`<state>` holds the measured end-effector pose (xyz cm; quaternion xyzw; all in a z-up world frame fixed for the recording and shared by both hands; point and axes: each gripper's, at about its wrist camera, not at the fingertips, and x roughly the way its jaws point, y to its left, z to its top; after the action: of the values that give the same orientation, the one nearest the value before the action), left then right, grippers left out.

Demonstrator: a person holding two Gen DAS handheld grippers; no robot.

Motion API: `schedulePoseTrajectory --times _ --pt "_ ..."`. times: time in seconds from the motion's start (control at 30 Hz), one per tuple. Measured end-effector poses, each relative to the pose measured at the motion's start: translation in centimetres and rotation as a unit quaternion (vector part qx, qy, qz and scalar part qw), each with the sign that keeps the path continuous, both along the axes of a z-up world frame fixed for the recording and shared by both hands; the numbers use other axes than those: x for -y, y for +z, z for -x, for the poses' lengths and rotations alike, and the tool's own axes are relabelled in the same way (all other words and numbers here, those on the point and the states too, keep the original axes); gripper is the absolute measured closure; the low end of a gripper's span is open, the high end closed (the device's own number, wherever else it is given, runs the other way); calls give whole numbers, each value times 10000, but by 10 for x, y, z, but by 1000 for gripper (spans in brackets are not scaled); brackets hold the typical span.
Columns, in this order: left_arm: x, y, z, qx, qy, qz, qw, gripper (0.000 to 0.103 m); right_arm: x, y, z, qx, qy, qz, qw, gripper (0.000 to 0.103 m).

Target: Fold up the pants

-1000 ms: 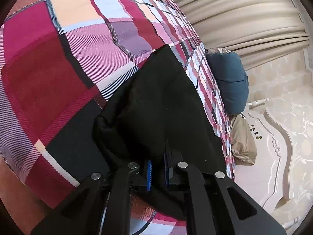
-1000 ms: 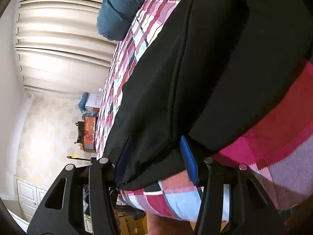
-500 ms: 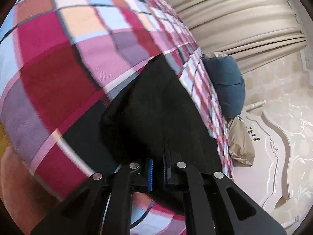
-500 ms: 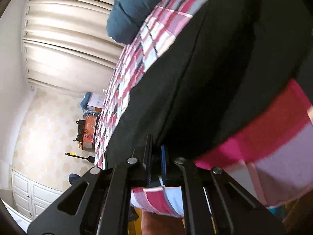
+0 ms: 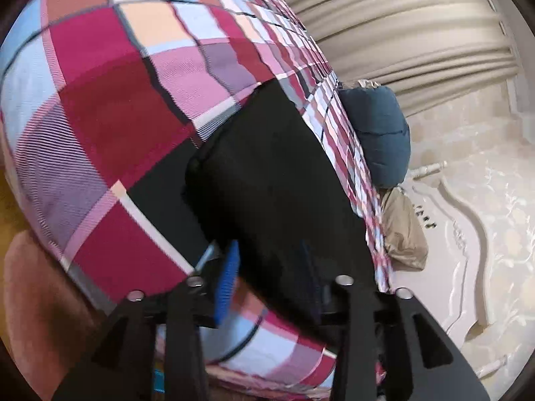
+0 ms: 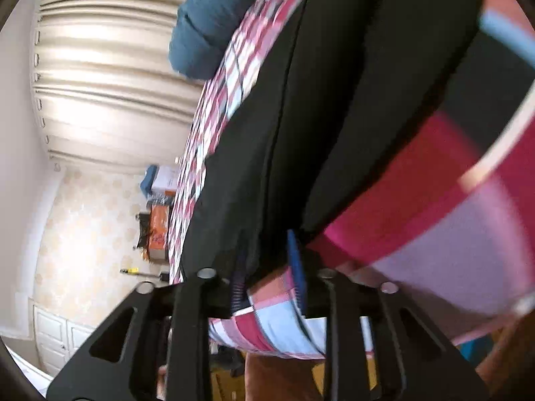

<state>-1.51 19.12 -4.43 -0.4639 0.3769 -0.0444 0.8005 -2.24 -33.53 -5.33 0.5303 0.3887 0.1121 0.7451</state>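
Note:
Black pants (image 5: pixel 274 173) lie folded lengthwise on a plaid bedspread (image 5: pixel 117 117), their near end at the bed's edge. My left gripper (image 5: pixel 267 274) is opening; its blue pads stand apart on either side of the pants' near edge and do not press on the cloth. In the right wrist view the same pants (image 6: pixel 301 117) run away along the bed. My right gripper (image 6: pixel 267 274) is also opening, with the pants' edge and a strip of bedspread (image 6: pixel 434 217) between its parted pads, which do not pinch the cloth.
A blue pillow (image 5: pixel 378 133) and a tan cushion (image 5: pixel 401 230) rest at the far end by a white headboard (image 5: pixel 461 234). Beige curtains (image 6: pixel 100 83) hang beyond the bed. Boxes (image 6: pixel 160 214) stand on the floor beside it.
My left gripper, shut on the pants' edge in both earlier frames, has parted its jaws. My right gripper closed on the cloth half a second ago and has parted again. Both hands shifted along the bed's edge.

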Motion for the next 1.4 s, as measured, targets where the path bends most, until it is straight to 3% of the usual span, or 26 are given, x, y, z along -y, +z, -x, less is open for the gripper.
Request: schedulePoseTrajectory --times 0.07,0.13,0.17,0.2,0.27,0.4,0.47,0.57,0.63,0.73,1.03,1.13,1.2,1.27,1.3,1.4 --pt "8 12 1 107 -76 -203 9997 53 32 9 12 70 -381 157 9991 64" --pt "22 30 -4 358 -214 -352 9985 41 76 19 25 112 -897 452 9949 63" --pt "28 36 -7 463 -249 -397 9978 28 94 22 30 124 -1125 527 9922 61" --pt "36 45 -13 655 -293 -475 9963 21 119 25 36 141 -1414 610 9880 60" --pt "51 54 -28 878 -327 -673 9933 18 171 31 49 102 -2020 873 9754 59" --pt "70 50 -72 891 -424 -950 9906 17 264 30 61 -176 -3015 1192 9458 58" --pt "77 40 -93 685 -518 -992 9914 17 296 21 59 -314 -3250 1032 9395 58" --pt "84 22 -121 386 -638 -1157 9905 16 323 13 49 -278 -3306 792 9400 58" --pt "90 19 -125 412 -667 -1250 9891 14 330 12 37 -302 -3282 890 9399 60" --pt "93 18 -124 487 -704 -1369 9869 12 330 14 16 -381 -3164 955 9431 97" --pt "84 11 -125 570 -821 -978 9902 10 355 -2 46 -272 -3286 880 9400 99" --pt "85 12 -127 510 -873 -993 9899 10 359 2 47 -244 -3319 815 9395 94" --pt "84 12 -128 495 -868 -963 9903 9 358 18 52 -391 -3485 1205 9287 85" --pt "85 12 -128 489 -869 -979 9902 8 355 42 55 -554 -3779 1804 9064 75" --pt "85 12 -128 492 -881 -998 9899 8 351 54 53 -523 -3798 1984 9020 75" --pt "87 12 -129 505 -891 -1102 9886 8 325 90 8 -303 -3154 2451 9163 72"
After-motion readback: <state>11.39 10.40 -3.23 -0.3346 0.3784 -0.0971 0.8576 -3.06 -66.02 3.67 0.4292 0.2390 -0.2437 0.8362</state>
